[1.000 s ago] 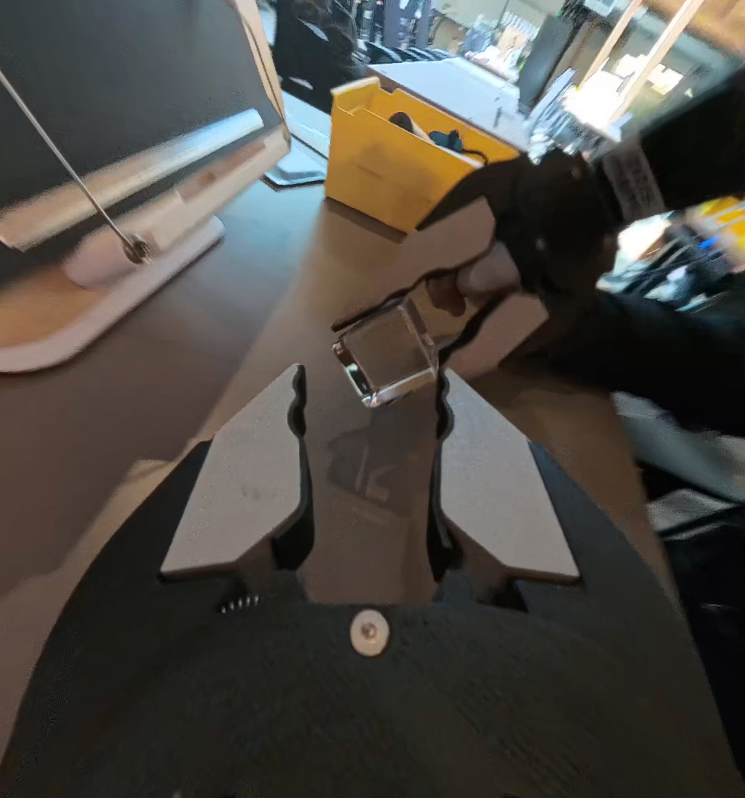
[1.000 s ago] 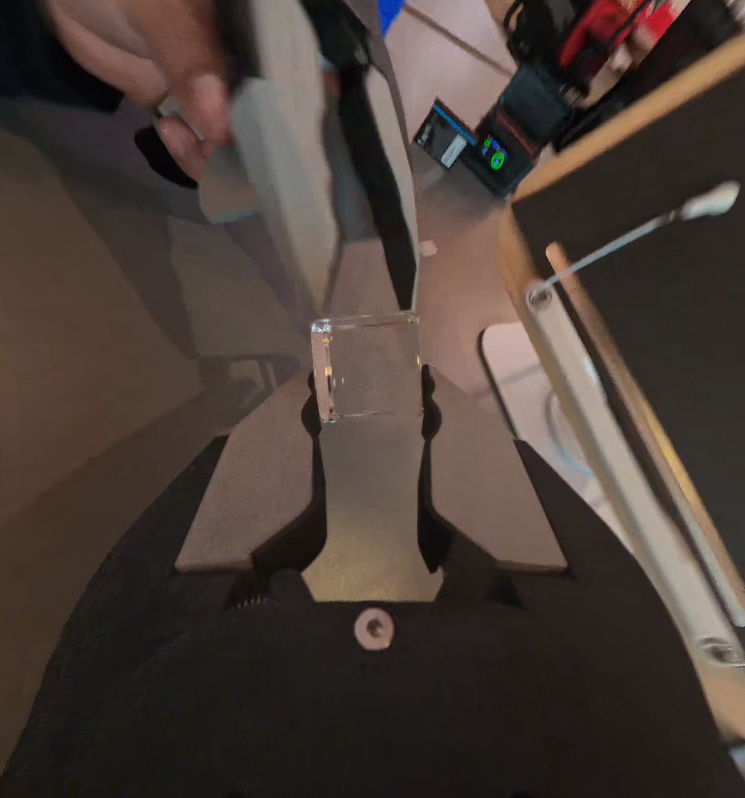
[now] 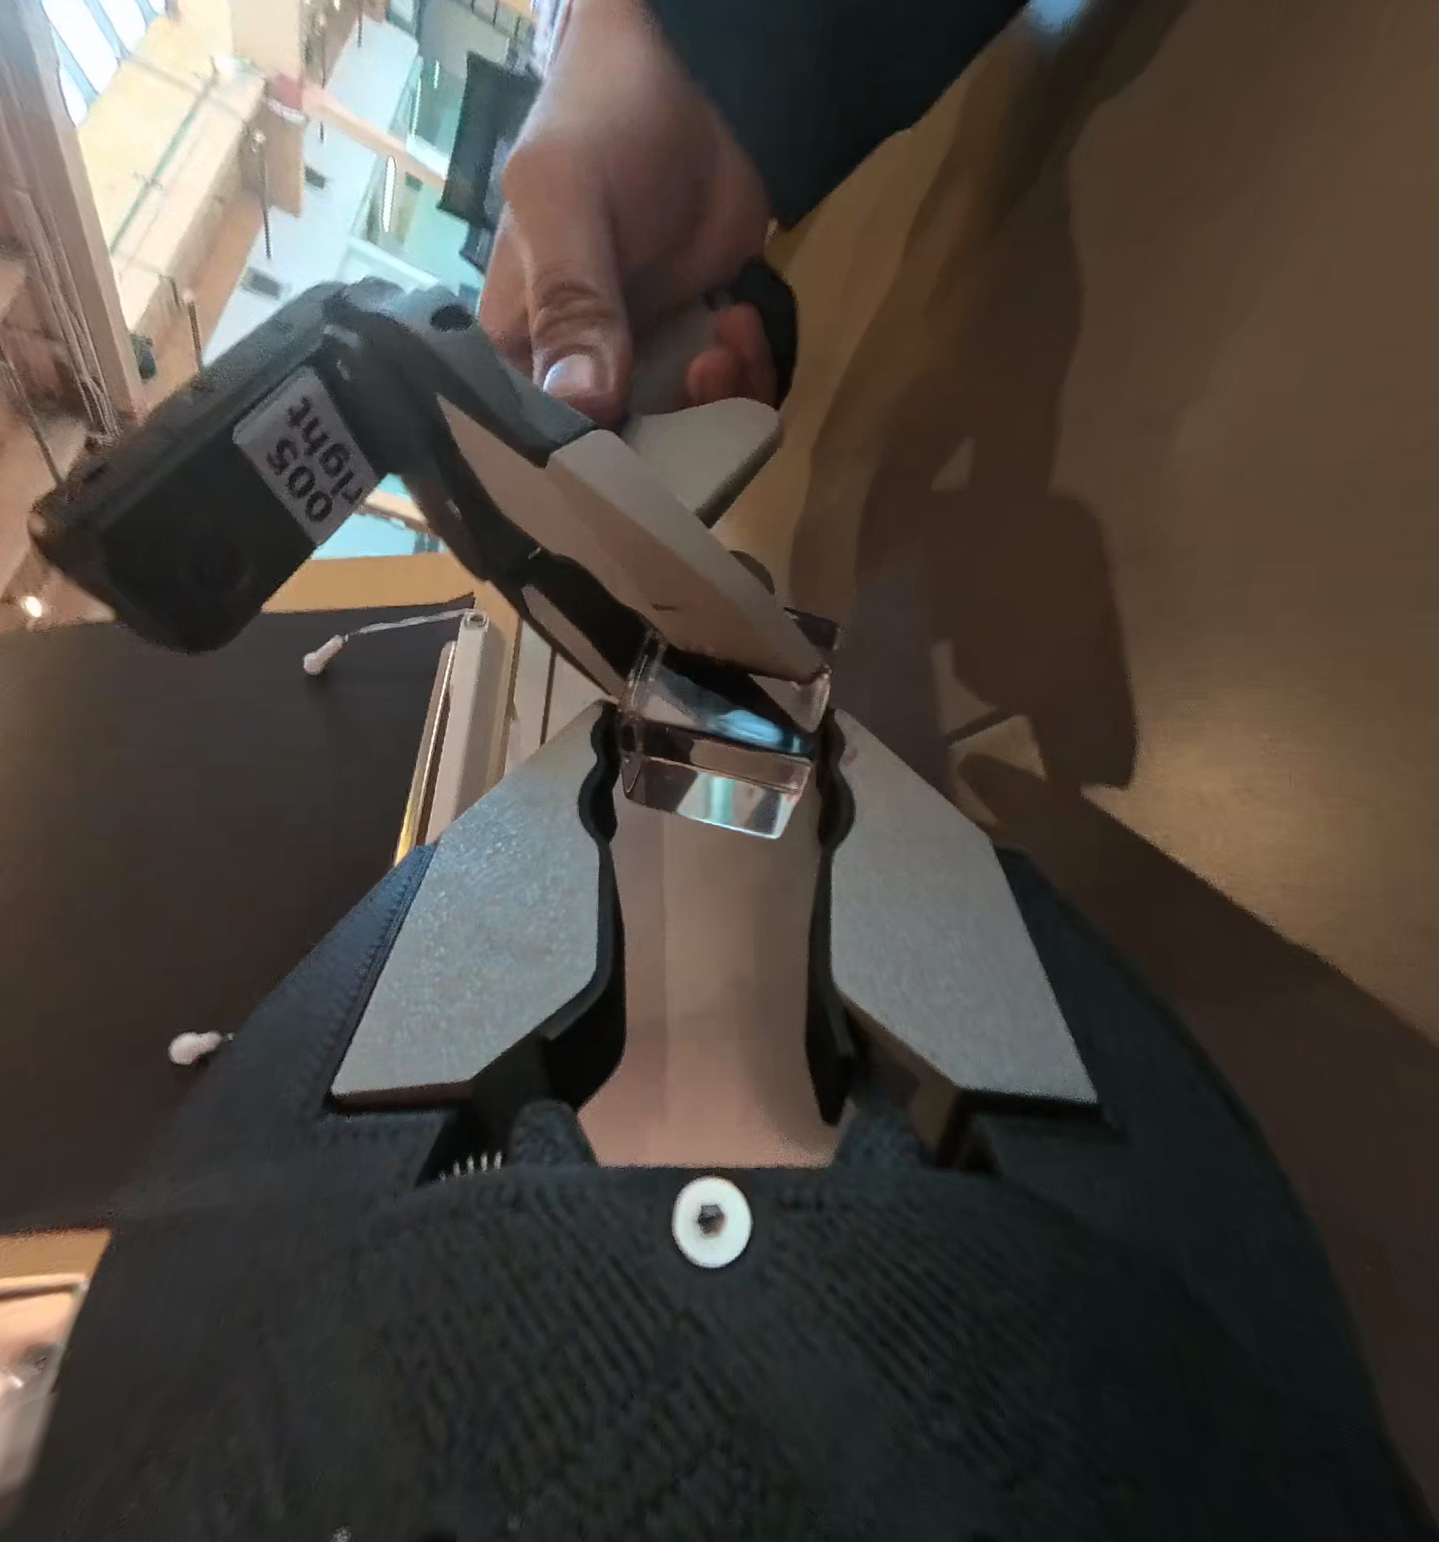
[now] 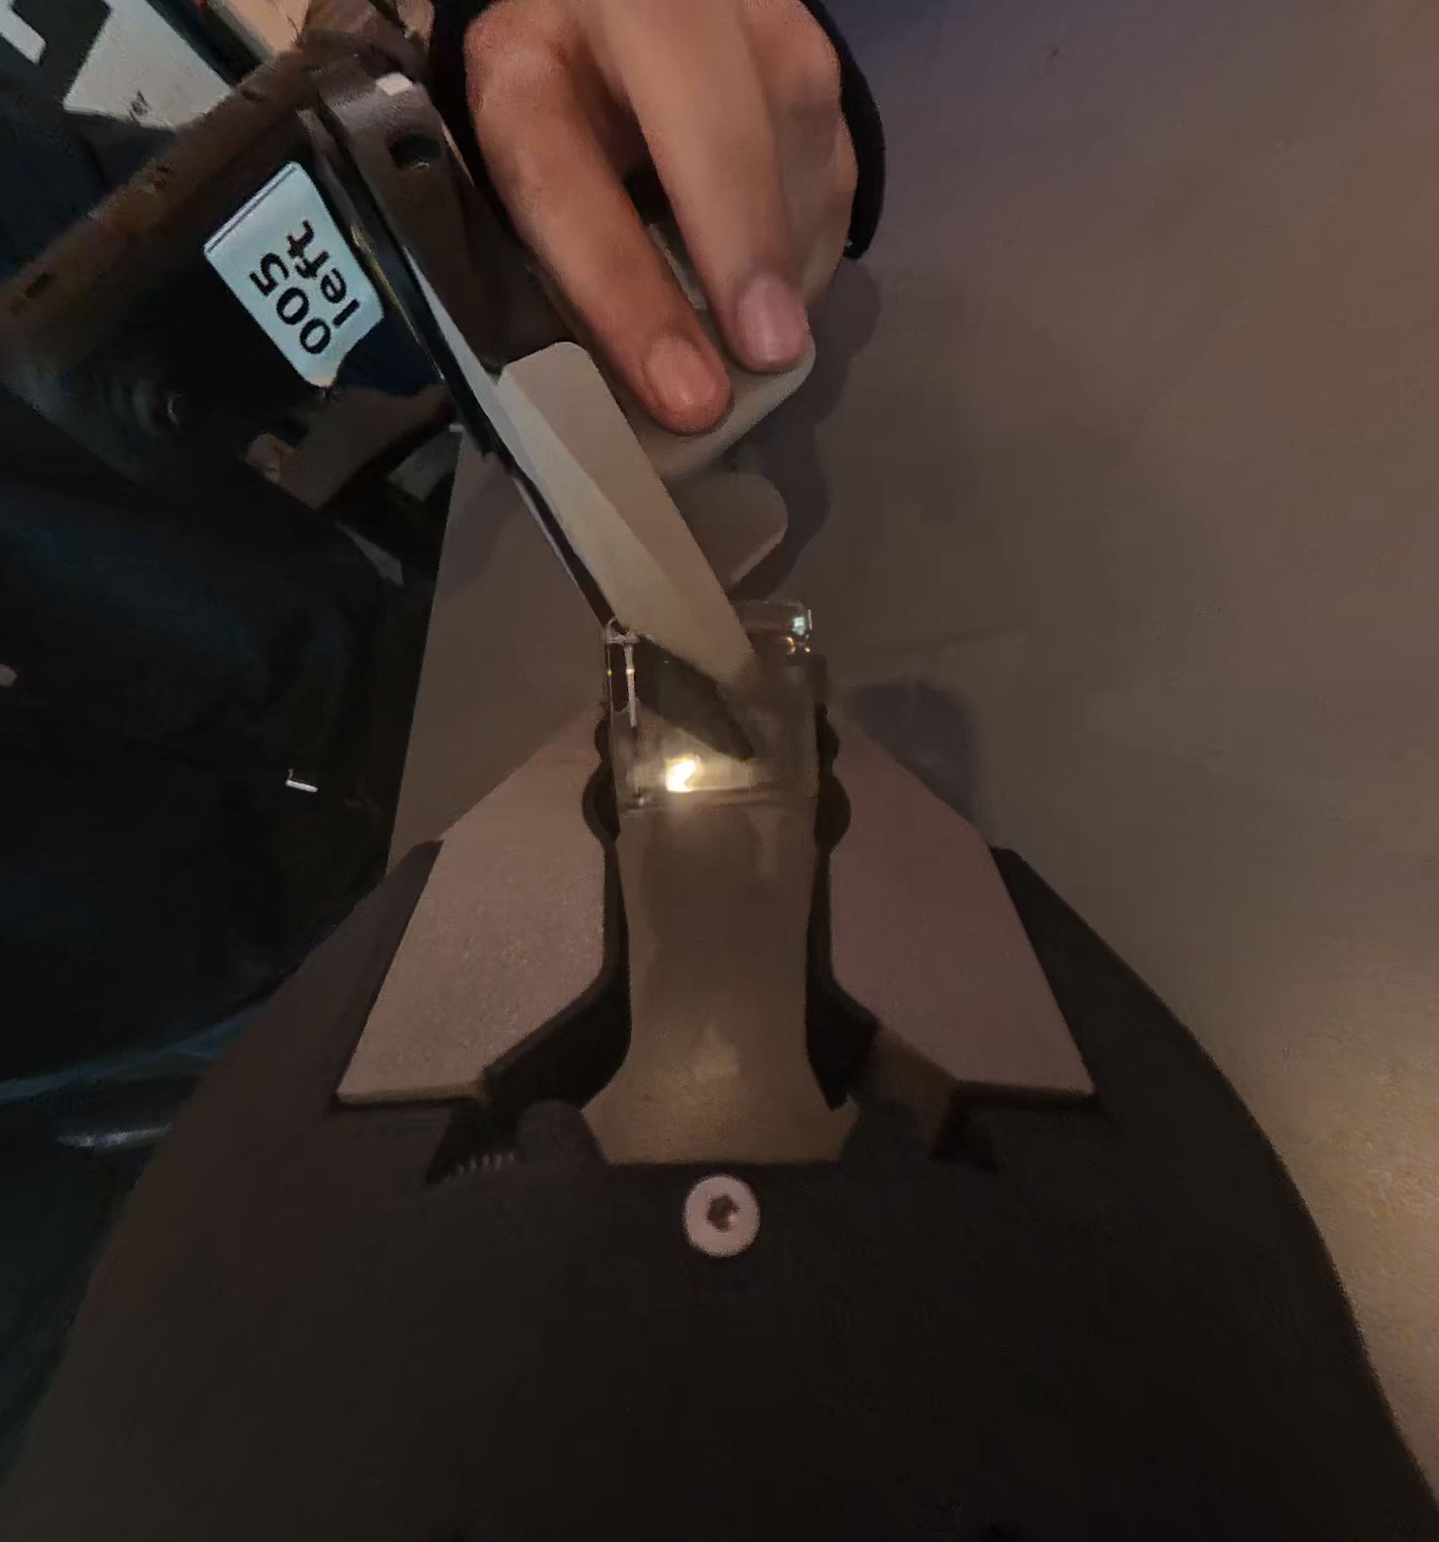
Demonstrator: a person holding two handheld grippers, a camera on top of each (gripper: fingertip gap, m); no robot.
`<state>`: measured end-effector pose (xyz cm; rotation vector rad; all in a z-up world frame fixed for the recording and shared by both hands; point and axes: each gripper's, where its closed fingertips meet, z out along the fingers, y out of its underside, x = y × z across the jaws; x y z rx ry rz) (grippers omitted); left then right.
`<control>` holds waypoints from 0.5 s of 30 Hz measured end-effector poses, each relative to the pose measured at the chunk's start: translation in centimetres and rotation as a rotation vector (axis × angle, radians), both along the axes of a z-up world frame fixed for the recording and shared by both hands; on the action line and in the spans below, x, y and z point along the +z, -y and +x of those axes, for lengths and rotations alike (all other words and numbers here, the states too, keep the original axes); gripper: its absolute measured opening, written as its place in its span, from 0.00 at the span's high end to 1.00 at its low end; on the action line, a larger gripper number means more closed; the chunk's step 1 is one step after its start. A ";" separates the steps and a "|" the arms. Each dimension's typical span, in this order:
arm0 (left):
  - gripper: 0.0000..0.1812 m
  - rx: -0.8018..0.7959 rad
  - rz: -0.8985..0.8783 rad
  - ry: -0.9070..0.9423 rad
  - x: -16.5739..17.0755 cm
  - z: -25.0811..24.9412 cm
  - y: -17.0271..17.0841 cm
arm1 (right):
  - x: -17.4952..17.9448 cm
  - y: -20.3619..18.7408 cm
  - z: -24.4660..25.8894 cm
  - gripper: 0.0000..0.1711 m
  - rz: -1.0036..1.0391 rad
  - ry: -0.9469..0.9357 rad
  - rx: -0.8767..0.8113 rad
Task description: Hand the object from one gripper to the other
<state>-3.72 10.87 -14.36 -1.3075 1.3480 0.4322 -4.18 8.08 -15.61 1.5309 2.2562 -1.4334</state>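
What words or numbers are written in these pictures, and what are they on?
White sticker, black print, on the black body of the right gripper: readable, but I don't repeat writing.
Pale sticker, black print, on the body of the left gripper: likewise.
The clear cube that both grippers clamp bears no writing.

Table: brown and smooth, right of your left jaws, crossed by shadows; also right of your right jaws.
Board: black, left of your left jaws; its footing is hidden.
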 end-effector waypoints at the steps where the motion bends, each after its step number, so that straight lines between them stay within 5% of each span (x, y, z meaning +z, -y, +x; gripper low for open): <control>1: 0.75 0.019 -0.027 0.046 0.4 -0.3 -0.2 | 0.5 -0.3 -0.4 0.76 -0.018 -0.028 -0.021; 7: 0.75 0.110 -0.366 0.609 2.9 -2.9 -1.7 | 5.1 -3.3 -1.9 0.66 -0.071 -0.276 -0.174; 15: 0.75 0.053 -0.977 1.325 3.2 -4.7 -2.2 | 6.6 -4.3 -2.7 0.59 0.279 -0.546 -0.228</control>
